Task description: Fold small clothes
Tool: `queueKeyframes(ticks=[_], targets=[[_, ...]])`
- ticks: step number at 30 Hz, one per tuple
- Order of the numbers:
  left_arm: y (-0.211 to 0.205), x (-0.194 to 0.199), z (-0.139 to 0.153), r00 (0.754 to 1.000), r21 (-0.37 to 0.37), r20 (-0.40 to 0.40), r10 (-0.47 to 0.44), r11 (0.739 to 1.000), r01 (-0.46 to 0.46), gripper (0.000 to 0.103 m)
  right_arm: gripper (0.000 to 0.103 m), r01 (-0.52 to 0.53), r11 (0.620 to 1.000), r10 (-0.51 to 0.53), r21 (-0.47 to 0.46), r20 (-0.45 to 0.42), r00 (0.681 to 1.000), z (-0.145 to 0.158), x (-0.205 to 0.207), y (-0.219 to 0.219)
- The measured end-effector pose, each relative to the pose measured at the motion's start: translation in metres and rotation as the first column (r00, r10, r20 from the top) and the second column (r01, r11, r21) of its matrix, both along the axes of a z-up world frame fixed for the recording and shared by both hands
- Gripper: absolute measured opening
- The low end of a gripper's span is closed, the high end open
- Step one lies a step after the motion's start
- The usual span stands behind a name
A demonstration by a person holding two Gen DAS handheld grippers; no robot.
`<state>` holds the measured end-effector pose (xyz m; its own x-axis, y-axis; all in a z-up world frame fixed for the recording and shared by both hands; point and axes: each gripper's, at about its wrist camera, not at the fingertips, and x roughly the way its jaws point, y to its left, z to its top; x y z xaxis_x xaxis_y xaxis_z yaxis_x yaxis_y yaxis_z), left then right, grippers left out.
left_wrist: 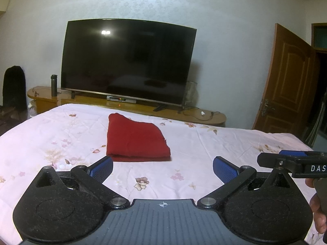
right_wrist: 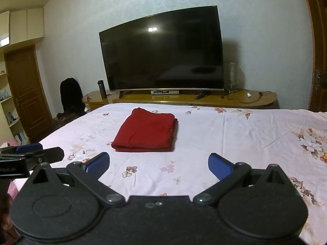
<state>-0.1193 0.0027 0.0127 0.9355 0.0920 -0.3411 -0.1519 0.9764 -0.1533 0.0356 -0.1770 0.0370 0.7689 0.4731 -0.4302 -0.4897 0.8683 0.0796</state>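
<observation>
A red garment (left_wrist: 137,138) lies folded into a neat rectangle on the pink floral bedsheet (left_wrist: 224,143); it also shows in the right wrist view (right_wrist: 146,131). My left gripper (left_wrist: 162,168) is open and empty, held just short of the garment's near edge. My right gripper (right_wrist: 159,164) is open and empty, a little nearer than the garment. Each gripper shows at the side of the other's view: the right one (left_wrist: 294,161) and the left one (right_wrist: 30,153).
A large dark TV (left_wrist: 128,61) stands on a low wooden cabinet (left_wrist: 204,116) beyond the bed's far edge, with a dark bottle (left_wrist: 54,85) on it. A wooden door (left_wrist: 286,85) is at the right. A dark chair (right_wrist: 70,96) stands left of the cabinet.
</observation>
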Motion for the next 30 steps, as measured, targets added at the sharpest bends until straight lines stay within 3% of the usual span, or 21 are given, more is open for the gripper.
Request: queueKeyframes(ticks=[30], targets=[[0.005,0.001,0.003,1.0,0.005,0.002,0.005,1.0,-0.005,0.103,0.102,-0.005,1.0,0.005,-0.01,-0.001,1.0,0.003,0.002,0.01]])
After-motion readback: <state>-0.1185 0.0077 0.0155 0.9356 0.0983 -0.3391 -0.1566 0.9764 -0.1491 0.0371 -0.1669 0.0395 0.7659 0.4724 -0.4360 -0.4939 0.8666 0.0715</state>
